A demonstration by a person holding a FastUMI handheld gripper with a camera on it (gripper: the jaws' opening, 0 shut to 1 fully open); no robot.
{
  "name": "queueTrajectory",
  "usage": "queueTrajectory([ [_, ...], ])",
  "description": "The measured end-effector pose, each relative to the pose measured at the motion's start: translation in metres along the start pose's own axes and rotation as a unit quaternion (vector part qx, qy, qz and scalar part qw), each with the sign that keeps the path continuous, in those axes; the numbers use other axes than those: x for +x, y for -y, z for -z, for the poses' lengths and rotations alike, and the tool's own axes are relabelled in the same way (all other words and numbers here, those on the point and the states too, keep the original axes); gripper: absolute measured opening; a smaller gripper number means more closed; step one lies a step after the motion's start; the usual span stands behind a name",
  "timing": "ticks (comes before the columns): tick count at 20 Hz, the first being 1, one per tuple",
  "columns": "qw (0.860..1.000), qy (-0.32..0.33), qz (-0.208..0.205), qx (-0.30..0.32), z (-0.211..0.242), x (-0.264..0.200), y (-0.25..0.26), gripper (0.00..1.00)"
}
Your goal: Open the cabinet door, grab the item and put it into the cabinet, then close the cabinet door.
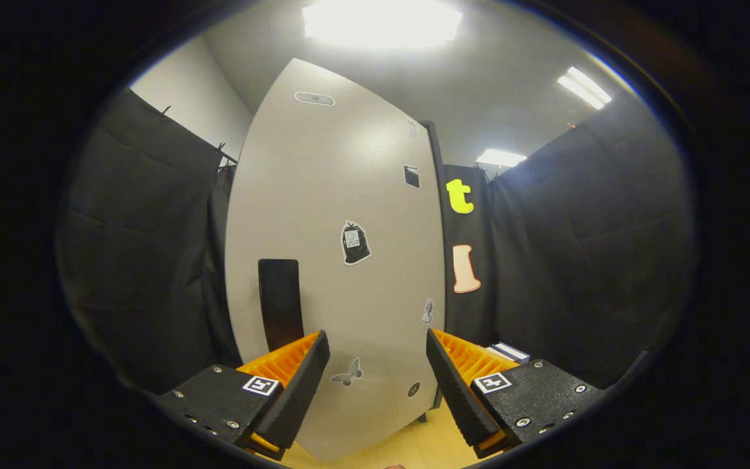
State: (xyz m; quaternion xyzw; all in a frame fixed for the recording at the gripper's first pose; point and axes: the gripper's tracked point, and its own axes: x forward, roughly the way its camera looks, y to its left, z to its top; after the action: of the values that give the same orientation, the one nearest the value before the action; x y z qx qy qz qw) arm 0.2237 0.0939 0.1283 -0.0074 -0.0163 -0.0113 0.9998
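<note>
A tall pale grey cabinet door (336,215) stands shut just ahead of my fingers. Its black handle (280,303) is a vertical bar on the door's left side, right beyond my left fingertip. Small stickers dot the door, among them a black bag shape (355,243) and a butterfly (347,374). My gripper (378,348) is open, its orange and black fingers (297,374) spread wide with nothing between them but the door face behind. A small white item (510,352) lies low to the right, partly hidden behind my right finger.
Black cloth walls (147,247) close in on both sides of the cabinet. A light wooden surface (414,443) shows below the door between my fingers. Ceiling lights glare overhead.
</note>
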Motion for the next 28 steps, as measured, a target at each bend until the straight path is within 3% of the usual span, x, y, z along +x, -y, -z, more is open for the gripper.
queueTrajectory([
  [7, 0.997, -0.031, -0.045, 0.045, 0.007, 0.001, -0.013, 0.93],
  [20, 1.0, -0.018, -0.018, 0.013, 0.004, -0.077, 0.052, 0.93],
  [28, 1.0, -0.013, -0.025, -0.001, 0.028, -0.109, 0.049, 0.93],
])
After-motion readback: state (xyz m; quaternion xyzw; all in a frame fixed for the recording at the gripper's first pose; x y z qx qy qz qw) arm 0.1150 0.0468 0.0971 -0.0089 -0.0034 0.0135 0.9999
